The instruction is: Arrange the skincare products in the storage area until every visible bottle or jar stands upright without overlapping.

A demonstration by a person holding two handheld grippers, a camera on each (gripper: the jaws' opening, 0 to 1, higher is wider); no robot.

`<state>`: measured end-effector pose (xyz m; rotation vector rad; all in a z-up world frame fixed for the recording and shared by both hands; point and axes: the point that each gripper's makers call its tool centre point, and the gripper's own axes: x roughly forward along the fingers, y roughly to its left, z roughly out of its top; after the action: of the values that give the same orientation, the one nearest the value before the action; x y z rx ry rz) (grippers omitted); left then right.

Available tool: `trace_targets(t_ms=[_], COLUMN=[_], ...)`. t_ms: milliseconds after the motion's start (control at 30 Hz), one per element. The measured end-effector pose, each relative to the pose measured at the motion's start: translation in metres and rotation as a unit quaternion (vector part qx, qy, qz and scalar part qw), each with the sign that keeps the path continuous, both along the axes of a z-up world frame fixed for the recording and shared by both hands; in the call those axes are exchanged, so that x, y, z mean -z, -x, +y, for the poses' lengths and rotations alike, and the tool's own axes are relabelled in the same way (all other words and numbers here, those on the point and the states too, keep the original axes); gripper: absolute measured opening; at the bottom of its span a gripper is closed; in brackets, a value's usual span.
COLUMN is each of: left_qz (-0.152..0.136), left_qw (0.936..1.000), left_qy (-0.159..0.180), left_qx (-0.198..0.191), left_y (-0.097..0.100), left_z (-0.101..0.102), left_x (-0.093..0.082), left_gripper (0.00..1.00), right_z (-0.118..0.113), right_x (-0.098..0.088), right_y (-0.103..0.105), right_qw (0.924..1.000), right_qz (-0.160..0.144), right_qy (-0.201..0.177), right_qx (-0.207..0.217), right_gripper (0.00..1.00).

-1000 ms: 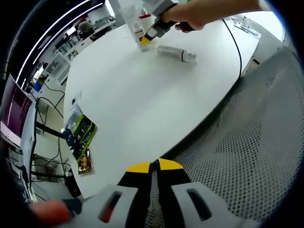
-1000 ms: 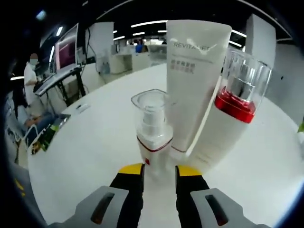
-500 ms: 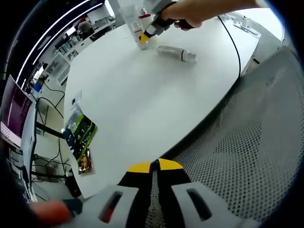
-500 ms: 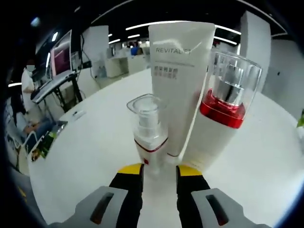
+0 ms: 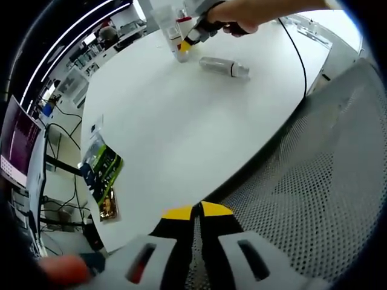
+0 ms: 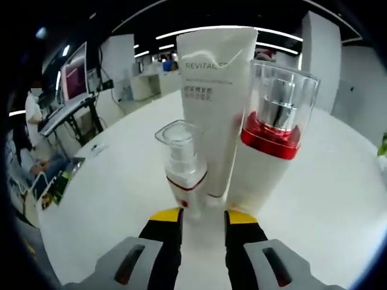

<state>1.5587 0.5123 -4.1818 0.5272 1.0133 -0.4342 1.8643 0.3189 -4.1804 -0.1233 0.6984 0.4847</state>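
on the white table (image 6: 103, 199) three products stand upright in a tight cluster: a tall tube (image 6: 213, 103) at the back, a small pump bottle (image 6: 182, 169) in front of it to the left, and a red-collared bottle (image 6: 266, 142) to the right, touching or nearly touching the tube. the right gripper (image 6: 202, 216) sits just short of them, jaws a little apart and empty. a clear bottle (image 5: 224, 66) lies on its side near the group. the left gripper (image 5: 197, 211) hangs off the table edge over a mesh chair (image 5: 308, 181), jaws closed on nothing.
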Motion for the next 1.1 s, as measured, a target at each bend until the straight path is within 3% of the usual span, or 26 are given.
trace_targets(t_ms=[100,167,267,567,767,867,967,1100], left_qz=[0.003,-0.014,-0.015,-0.011,-0.016,-0.018,-0.023,-0.025], left_qw=[1.0000,0.9999,0.9999,0.9999,0.9997,0.9997,0.9995,0.9992], left_qy=[-0.001,0.004,0.004,0.004,0.005,0.005,0.007,0.009], left_qx=[0.001,-0.005,0.000,0.007,0.016,0.018,0.023,0.031], left_y=[0.000,-0.004,-0.004,-0.003,-0.004,-0.005,-0.006,-0.005], left_z=[0.000,0.001,-0.001,-0.003,-0.005,-0.005,-0.007,-0.010], left_x=[0.001,-0.004,-0.004,-0.004,-0.006,-0.007,-0.009,-0.010], left_gripper=[0.00,0.00,0.00,0.00,0.00,0.00,0.00,0.00], right_z=[-0.001,-0.018,-0.020,-0.013,-0.004,-0.013,-0.018,-0.019], right_x=[-0.012,-0.013,-0.016,0.011,0.015,0.022,0.022,0.026], right_y=[0.012,0.041,0.070,0.138,0.160,0.166,0.167,0.172], right_qw=[0.9988,0.9971,0.9944,0.9866,0.9874,0.9883,0.9895,0.9871], right_qz=[-0.005,0.024,0.047,0.101,0.102,0.107,0.103,0.101], right_qy=[-0.010,-0.016,-0.032,0.003,0.006,0.032,0.026,0.035], right_qx=[-0.047,-0.070,-0.089,-0.128,-0.121,-0.104,-0.098,-0.119], right_gripper=[0.36,0.38,0.41,0.51,0.51,0.50,0.49,0.49])
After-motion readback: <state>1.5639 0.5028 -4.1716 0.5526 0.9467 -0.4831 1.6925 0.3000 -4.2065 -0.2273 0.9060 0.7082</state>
